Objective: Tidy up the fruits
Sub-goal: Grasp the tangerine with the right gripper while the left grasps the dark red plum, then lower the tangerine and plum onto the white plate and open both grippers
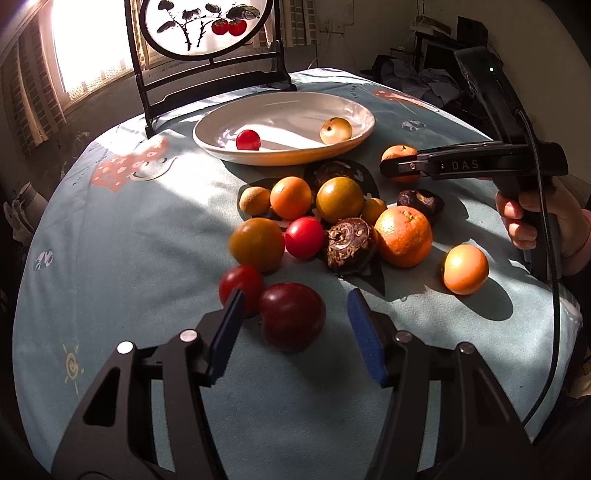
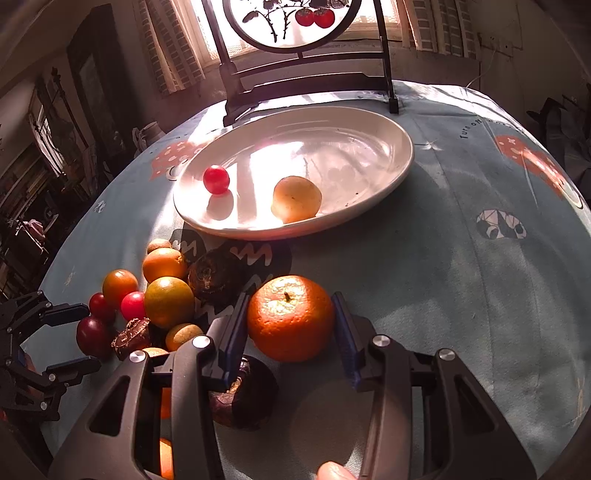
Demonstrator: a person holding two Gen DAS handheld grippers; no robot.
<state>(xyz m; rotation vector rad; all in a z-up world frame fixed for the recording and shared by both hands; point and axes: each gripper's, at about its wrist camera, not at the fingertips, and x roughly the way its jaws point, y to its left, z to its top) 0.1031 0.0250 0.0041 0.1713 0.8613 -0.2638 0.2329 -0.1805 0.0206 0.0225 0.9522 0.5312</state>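
Observation:
A white oval plate (image 1: 354,110) (image 2: 388,173) at the back of the table holds a small red tomato (image 1: 248,140) (image 2: 216,179) and a pale yellow fruit (image 1: 335,130) (image 2: 296,199). A heap of fruit lies in front of it: oranges, tomatoes, dark brown fruits. My left gripper (image 1: 295,321) is open around a dark red plum (image 1: 291,315), fingers apart from it. My right gripper (image 2: 290,325) (image 1: 391,168) is shut on a small orange (image 2: 290,317) (image 1: 400,153), held above the table.
A dark wooden stand with a round painted panel (image 1: 207,26) (image 2: 291,22) stands behind the plate. The blue patterned tablecloth (image 1: 129,240) (image 2: 461,295) covers the round table. A dark brown fruit (image 2: 243,395) lies under my right gripper. The room's clutter surrounds the table.

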